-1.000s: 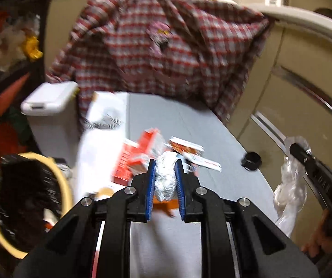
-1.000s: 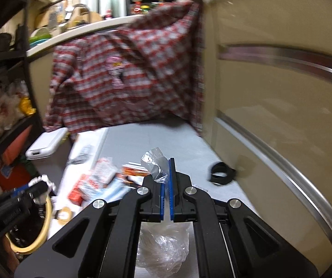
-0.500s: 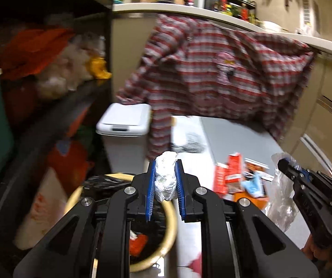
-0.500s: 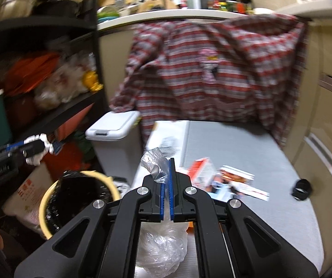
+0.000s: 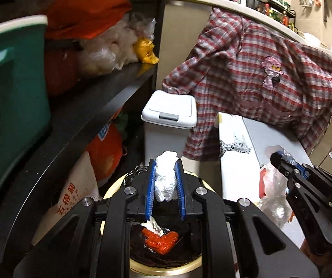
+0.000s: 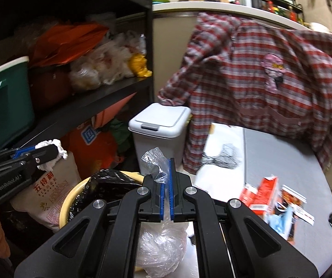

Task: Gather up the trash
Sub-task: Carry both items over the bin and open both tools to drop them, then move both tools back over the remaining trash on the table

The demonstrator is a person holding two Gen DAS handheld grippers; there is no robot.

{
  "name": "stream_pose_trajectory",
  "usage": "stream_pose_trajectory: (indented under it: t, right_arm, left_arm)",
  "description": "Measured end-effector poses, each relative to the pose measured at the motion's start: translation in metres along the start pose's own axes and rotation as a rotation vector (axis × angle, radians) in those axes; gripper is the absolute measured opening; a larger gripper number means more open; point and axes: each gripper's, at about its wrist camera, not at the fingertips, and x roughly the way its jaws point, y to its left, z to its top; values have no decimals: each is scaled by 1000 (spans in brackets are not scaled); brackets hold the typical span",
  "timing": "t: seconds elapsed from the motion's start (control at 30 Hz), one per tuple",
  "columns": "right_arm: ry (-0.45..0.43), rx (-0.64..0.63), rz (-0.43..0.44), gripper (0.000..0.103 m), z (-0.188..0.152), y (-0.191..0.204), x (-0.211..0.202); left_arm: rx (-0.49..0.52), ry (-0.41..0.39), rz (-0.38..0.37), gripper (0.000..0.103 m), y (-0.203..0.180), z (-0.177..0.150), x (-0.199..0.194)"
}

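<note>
Currently held: crumpled tissue wad point(image 5: 165, 176), light, soft, clamped mid-body in my left claw point(image 5: 165, 186); thin plastic bag point(image 6: 159, 238), slippery, pinched at its neck by my right claw point(image 6: 165, 190); yellow bin point(image 5: 166, 267) directly beneath.

Counts: 2 grippers, left gripper point(image 5: 165, 186) and right gripper point(image 6: 165, 193). 1 crumpled white tissue wad point(image 5: 165, 178), 1 clear plastic bag point(image 6: 160, 243), 1 yellow-rimmed bin point(image 5: 163, 269) with black liner, 1 white lidded bin point(image 6: 160, 127), 1 plaid shirt point(image 6: 258, 81), 1 green tub point(image 5: 10, 97).

Both grippers now sit left of where they were, away from the grey table point(image 6: 281, 162). The left gripper point(image 5: 164, 185) with its crumpled tissue point(image 5: 165, 177) hangs over the yellow-rimmed bin point(image 5: 166, 267), and the right gripper point(image 6: 165, 192) with its clear plastic bag point(image 6: 161, 243) is beside it.
</note>
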Motion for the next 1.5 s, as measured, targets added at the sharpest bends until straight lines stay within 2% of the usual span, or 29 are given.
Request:
stream_pose_trajectory:
  t: [0.27,0.53,0.6,0.63,0.67,0.7,0.73,0.77,0.97,1.5]
  right_arm:
    - [42,-5,19,3,-3,15,31]
    - [65,5,48,4,-4,23,47]
    - [69,9,54,7,-4,24,50]
    - [70,11,58,8,-3,23,51]
    - [77,18,65,13,-3,23,52]
    - [85,27,62,33,-3,22,53]
    - [84,36,46,58,-4,21,53]
    - [76,42,33,63,-4,20,52]
    - [75,75,20,68,-5,11,46]
    - [33,87,21,76,-9,-9,-11]
  left_arm:
    - [2,24,5,17,6,0,15]
    - [-3,62,50,20,17,-2,26]
    - [13,70,75,30,17,-3,29]
    - [15,75,85,48,17,-3,30]
    - [14,78,102,76,18,-2,31]
    - [14,74,131,86,18,-2,31]
    - [15,64,151,92,19,-2,30]
    - [20,52,172,93,19,-2,29]
    - [14,85,188,94,21,-3,32]
    - [73,-45,188,94,-13,1,0]
